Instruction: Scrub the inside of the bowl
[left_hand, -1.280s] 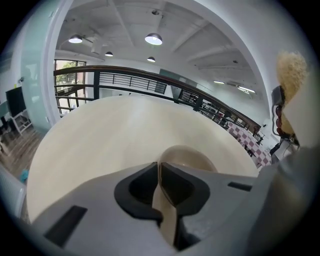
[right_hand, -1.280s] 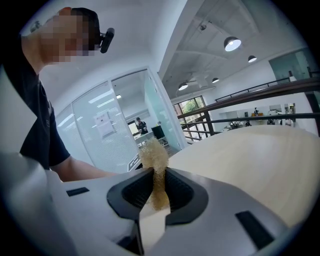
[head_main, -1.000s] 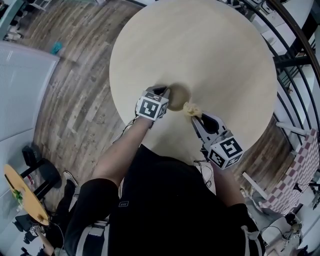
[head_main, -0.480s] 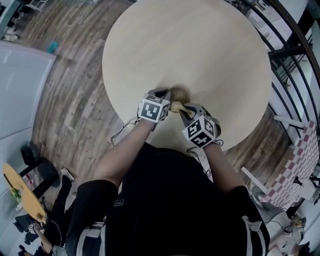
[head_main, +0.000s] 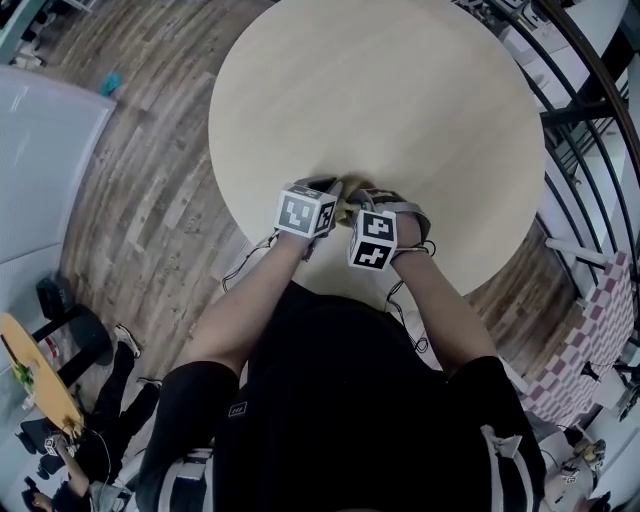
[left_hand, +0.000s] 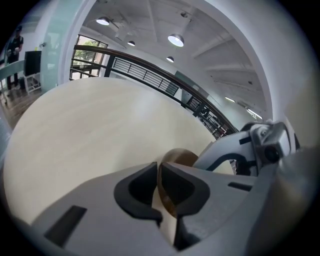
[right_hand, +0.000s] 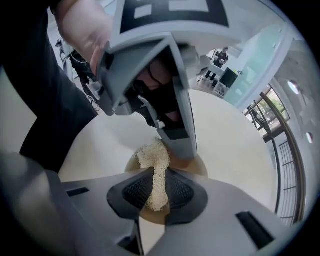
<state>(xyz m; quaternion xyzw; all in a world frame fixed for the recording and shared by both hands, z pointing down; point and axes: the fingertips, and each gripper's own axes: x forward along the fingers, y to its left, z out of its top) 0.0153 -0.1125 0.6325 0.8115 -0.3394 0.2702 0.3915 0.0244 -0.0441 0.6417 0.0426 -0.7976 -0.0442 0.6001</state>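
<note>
We see the round wooden table (head_main: 380, 90) lying under the brown bowl (right_hand: 197, 163), its near edge close to the bowl. Our left gripper (left_hand: 159, 175) sits at the bowl's rim, jaws pinching its thin wall. Our right gripper (right_hand: 159, 189) hangs over the bowl, jaws clamped on a beige scrub pad (right_hand: 154, 160), whose free end reaches down into the bowl.

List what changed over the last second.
The right gripper, shut on the scouring pad, swung in from the right and rolled over, bringing the pad over the bowl. The left gripper stayed on the bowl's rim, its jaws just easing open slightly. The bowl stayed on the table.
</note>
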